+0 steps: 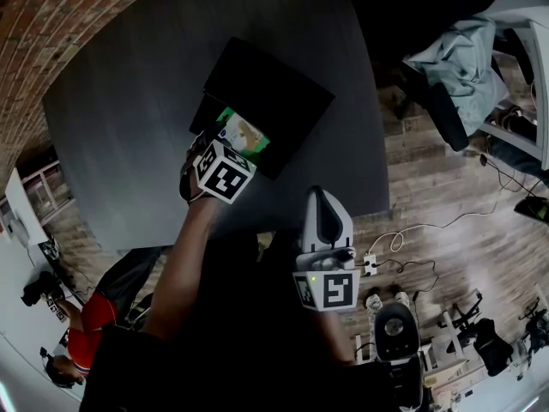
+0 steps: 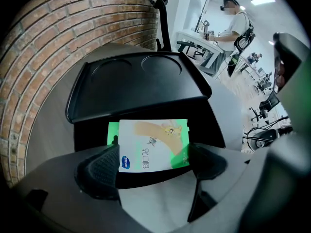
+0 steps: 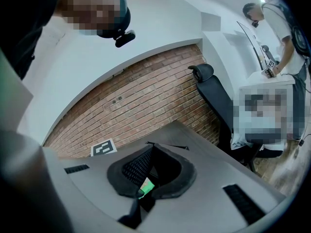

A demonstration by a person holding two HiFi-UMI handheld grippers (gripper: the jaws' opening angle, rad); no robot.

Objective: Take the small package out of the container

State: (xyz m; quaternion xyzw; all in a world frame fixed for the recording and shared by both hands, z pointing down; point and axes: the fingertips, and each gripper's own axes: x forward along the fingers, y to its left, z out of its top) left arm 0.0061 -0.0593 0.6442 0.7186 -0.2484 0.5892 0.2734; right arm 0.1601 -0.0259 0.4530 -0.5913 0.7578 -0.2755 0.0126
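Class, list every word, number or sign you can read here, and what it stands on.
small package: dark print beside a blue oval logo, too blurred to read.
left cube, right cube: square marker patterns, no words.
wall marker: a pattern, no words.

The left gripper (image 2: 153, 161) and right gripper (image 3: 154, 174) share pale grey shells, black mesh-textured pads (image 2: 99, 169) and white cubes (image 1: 225, 172) printed with black square markers.

A dark grey desk (image 1: 129, 127) with rounded corners stands beside a brick wall (image 1: 51, 24), on a wooden floor (image 1: 446, 187). One black container (image 1: 276, 101) lies on it, right of the middle, lid open.
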